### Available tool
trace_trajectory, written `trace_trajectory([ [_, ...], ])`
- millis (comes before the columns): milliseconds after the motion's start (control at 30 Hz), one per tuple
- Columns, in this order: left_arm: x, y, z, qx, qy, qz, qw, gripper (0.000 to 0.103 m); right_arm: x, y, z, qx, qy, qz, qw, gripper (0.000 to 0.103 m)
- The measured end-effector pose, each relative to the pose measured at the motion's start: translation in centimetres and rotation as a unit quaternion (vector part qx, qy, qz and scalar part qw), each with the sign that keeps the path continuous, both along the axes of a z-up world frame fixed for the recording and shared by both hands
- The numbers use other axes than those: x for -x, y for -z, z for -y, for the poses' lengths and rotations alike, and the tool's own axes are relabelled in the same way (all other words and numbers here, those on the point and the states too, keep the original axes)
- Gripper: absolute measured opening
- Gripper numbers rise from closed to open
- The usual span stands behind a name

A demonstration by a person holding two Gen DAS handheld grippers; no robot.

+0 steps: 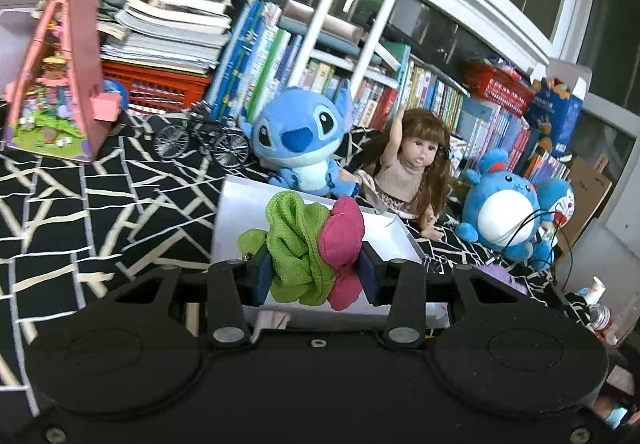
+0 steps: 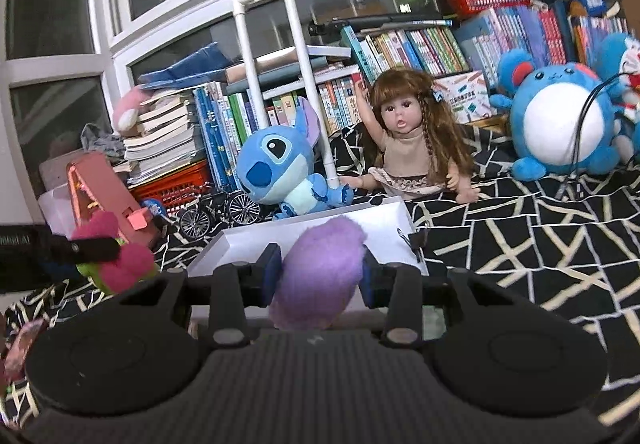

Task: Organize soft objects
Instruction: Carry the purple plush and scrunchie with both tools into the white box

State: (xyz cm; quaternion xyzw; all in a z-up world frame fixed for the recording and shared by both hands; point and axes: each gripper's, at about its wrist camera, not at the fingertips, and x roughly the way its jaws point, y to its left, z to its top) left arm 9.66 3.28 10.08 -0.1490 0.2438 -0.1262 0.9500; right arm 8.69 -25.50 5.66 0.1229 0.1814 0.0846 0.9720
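My left gripper (image 1: 316,272) is shut on a green and pink soft toy (image 1: 308,244), held up in front of a white box (image 1: 244,220). In the right wrist view that same toy (image 2: 120,260) and the left gripper show at the far left. My right gripper (image 2: 318,274) is shut on a fluffy purple soft ball (image 2: 320,272), just in front of the white box (image 2: 372,232). Behind the box sit a blue Stitch plush (image 1: 300,140) (image 2: 280,168) and a long-haired doll (image 1: 412,168) (image 2: 404,140).
A round blue plush (image 1: 504,208) (image 2: 560,124) sits right of the doll with a black cable over it. A pink toy house (image 1: 60,76), a small model bicycle (image 1: 204,140), stacked books (image 1: 172,24) and red crates (image 1: 156,88) line the back on a black patterned cloth (image 2: 520,228).
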Motion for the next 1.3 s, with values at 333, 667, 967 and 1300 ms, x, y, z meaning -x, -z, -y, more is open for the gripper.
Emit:
trace_trajectory([
  [333,-7.3,4.1,5.1,-0.063,-0.002,-0.043,0.9971,0.041,-7.0,3.2,-0.8,-0.026,-0.01,-0.067,0.997,0.044],
  [667,-10.8,7.5,4.9,-0.062,-0.01,-0.107,0.9923,0.041,-9.2,5.4,-1.7,-0.036,-0.02,-0.108,0.993,0.044],
  [967,-10.6,7.9,5.1,-0.073,-0.006,-0.103,0.9921,0.042,-9.4,6.1,-2.0,-0.026,-0.021,-0.119,0.992,0.043],
  [1300,-10.3,7.9,5.4,-0.085,0.001,-0.099,0.9915,0.048,-9.3,5.9,-2.1,-0.02,-0.022,-0.116,0.993,0.048],
])
